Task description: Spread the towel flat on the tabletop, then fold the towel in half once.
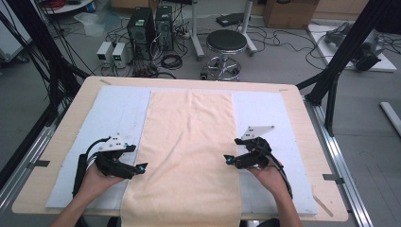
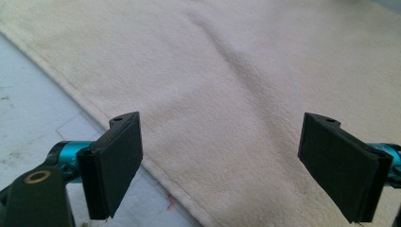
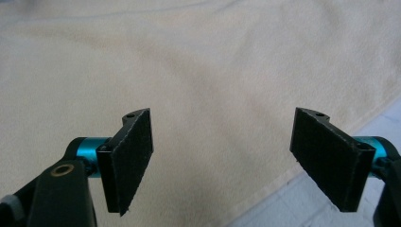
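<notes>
Between the left gripper (image 1: 142, 168) and the right gripper (image 1: 228, 161), a flat towel (image 1: 189, 142) is lying with nothing standing on it, leaving free passage across. Ahead of both grippers the surface (image 1: 293, 101) is running bare to its far edge. Each gripper's jaws are standing wide apart with nothing between them, only towel below. Outward of the left gripper, a pale mat (image 1: 113, 113) is lying flat, blocking nothing. Beyond the right gripper, a black frame post (image 1: 343, 52) is standing off the surface's corner.
</notes>
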Available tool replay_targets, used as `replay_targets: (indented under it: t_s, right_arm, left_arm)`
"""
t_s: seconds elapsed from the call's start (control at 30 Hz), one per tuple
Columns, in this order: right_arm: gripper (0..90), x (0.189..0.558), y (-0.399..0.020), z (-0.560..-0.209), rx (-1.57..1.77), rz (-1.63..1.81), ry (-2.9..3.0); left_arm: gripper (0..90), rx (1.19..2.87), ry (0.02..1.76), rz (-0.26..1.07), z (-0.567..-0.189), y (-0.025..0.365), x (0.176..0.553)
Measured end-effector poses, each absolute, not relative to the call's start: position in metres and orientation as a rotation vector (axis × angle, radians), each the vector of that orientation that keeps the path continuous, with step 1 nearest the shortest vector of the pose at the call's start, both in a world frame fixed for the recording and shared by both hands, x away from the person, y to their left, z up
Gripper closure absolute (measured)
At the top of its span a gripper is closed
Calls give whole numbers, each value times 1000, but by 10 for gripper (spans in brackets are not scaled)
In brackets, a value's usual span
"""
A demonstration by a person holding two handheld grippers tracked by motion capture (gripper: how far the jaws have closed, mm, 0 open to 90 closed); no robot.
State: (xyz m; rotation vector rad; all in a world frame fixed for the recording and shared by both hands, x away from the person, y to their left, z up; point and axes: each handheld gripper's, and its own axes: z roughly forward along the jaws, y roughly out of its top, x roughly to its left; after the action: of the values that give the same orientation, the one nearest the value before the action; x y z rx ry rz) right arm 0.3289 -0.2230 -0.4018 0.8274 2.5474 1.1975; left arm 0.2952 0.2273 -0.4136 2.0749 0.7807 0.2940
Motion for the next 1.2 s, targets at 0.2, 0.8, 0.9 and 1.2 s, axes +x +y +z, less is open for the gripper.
replay_targets:
  t_s: [0.2, 0.8, 0.9, 1.2]
  right_arm:
    - [212, 337, -214, -398, 798, 1214, 2545]
    - [214, 337, -211, -399, 791, 1204, 2556]
    - [214, 338, -214, -398, 792, 1215, 2547]
    - [213, 357, -217, -371, 777, 1171, 2519]
  left_arm:
    - [121, 2063, 803, 317, -408, 228, 304]
    - [121, 2060, 802, 314, -408, 225, 308]
    - [123, 2049, 821, 304, -407, 228, 311]
    - [140, 2072, 833, 321, -380, 225, 343]
